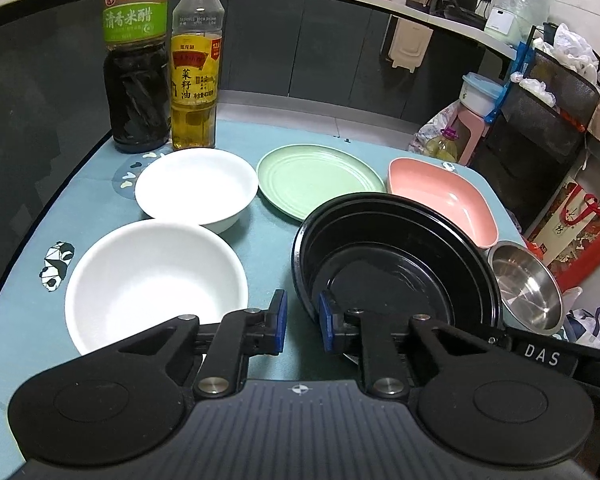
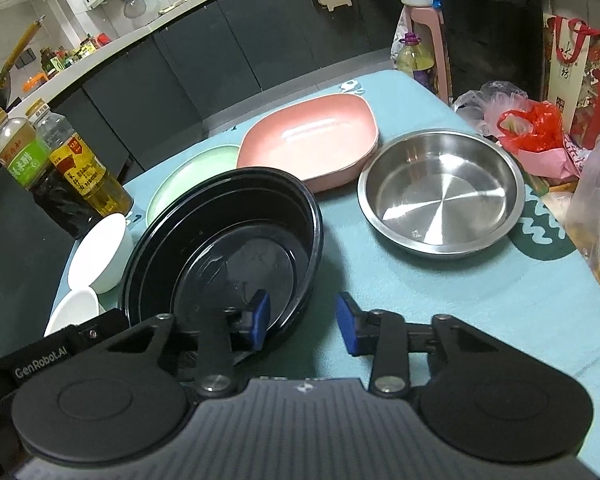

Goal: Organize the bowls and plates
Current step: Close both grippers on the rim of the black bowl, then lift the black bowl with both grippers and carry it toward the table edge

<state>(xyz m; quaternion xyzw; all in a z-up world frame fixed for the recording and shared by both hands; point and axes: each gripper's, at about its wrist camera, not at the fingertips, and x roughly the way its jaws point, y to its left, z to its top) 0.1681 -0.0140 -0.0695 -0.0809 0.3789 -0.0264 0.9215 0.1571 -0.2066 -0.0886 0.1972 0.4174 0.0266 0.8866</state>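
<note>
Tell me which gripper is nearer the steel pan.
Right. The right gripper hovers just short of the steel pan, beside the black bowl. The left gripper sits across that bowl, farther away.

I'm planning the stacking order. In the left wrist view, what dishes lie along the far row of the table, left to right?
White bowl → green plate → pink dish. The two bottles stand behind the white bowl, so I leave them out of the row.

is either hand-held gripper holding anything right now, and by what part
Nothing is clamped. Both are open, each straddling the black bowl's near rim: left hand-held gripper, right hand-held gripper.
</note>
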